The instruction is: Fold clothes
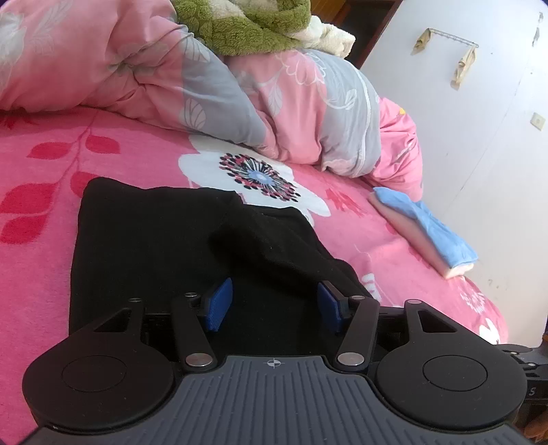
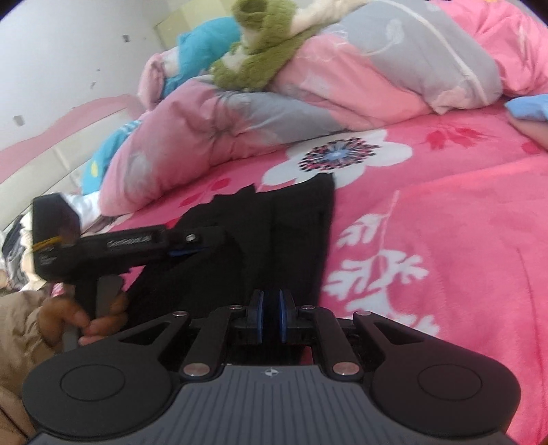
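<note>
A black garment (image 1: 164, 239) lies partly folded on the pink flowered bed sheet (image 1: 44, 178). My left gripper (image 1: 274, 304) is open, its blue pads wide apart just above the garment's near part. In the right wrist view the garment (image 2: 291, 222) runs away from me as a long strip. My right gripper (image 2: 270, 320) is shut on the garment's near edge, with black cloth between the blue pads. The left gripper also shows in the right wrist view (image 2: 186, 248), held by a hand over the garment's left side.
A pink and grey quilt (image 1: 239, 85) is heaped along the far side of the bed, with a green fleece blanket (image 1: 253, 27) on top. A folded pink and blue pile (image 1: 428, 232) lies at the bed's right edge by a white wall (image 1: 479, 137).
</note>
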